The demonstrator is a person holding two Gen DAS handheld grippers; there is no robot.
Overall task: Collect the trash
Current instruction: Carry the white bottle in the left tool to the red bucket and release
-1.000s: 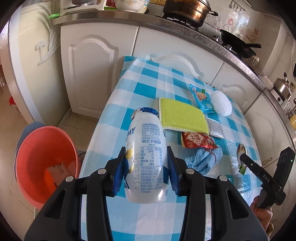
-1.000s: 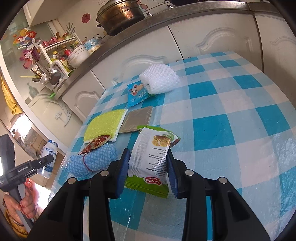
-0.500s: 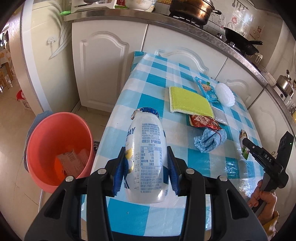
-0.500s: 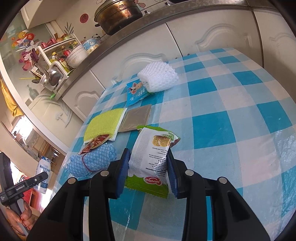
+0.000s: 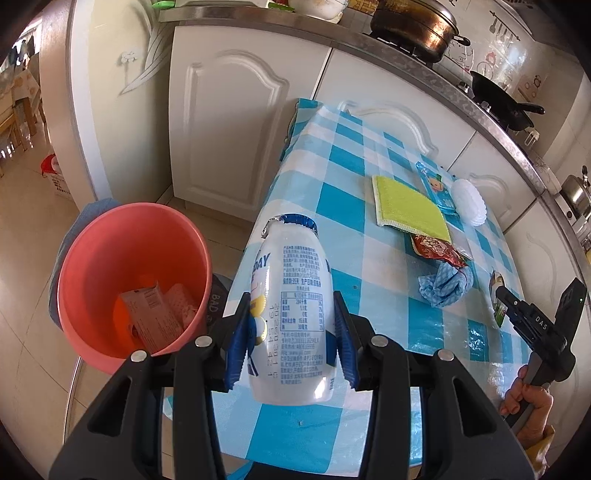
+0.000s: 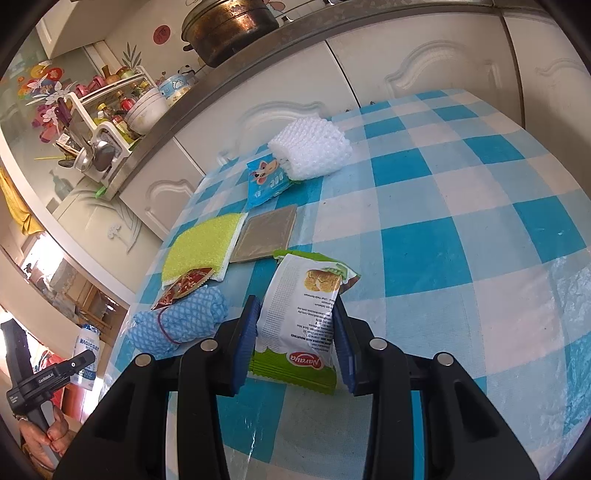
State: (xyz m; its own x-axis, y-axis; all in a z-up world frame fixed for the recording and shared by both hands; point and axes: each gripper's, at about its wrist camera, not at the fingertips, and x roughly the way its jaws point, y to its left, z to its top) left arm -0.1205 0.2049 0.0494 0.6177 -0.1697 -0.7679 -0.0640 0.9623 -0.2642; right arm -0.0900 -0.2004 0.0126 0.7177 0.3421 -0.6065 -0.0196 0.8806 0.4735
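My left gripper (image 5: 291, 343) is shut on a white plastic drink bottle (image 5: 291, 306) with a blue foil top, held near the table's left edge. Left of it on the floor stands an orange-red bucket (image 5: 92, 258) holding a few wrappers. My right gripper (image 6: 295, 343) is shut on a white and green snack wrapper (image 6: 303, 306) just above the blue checked tablecloth (image 6: 480, 221). From the right wrist view the left gripper (image 6: 79, 363) and its bottle (image 6: 86, 354) show at the far left. In the left wrist view the right gripper (image 5: 508, 299) appears at the right edge.
On the table lie a yellow-green sponge cloth (image 5: 406, 203), a red wrapper (image 5: 436, 249), a blue mesh cloth (image 5: 447, 286), a blue snack packet (image 5: 436, 186), white bubble wrap (image 5: 469, 197) and a grey square pad (image 6: 267, 236). White cabinets (image 5: 229, 122) stand behind, a pot (image 5: 413, 22) on the counter.
The left gripper carried the bottle leftward off the table's middle to its left edge, bringing the bucket closer and more fully into view. The right gripper and its wrapper stayed put.
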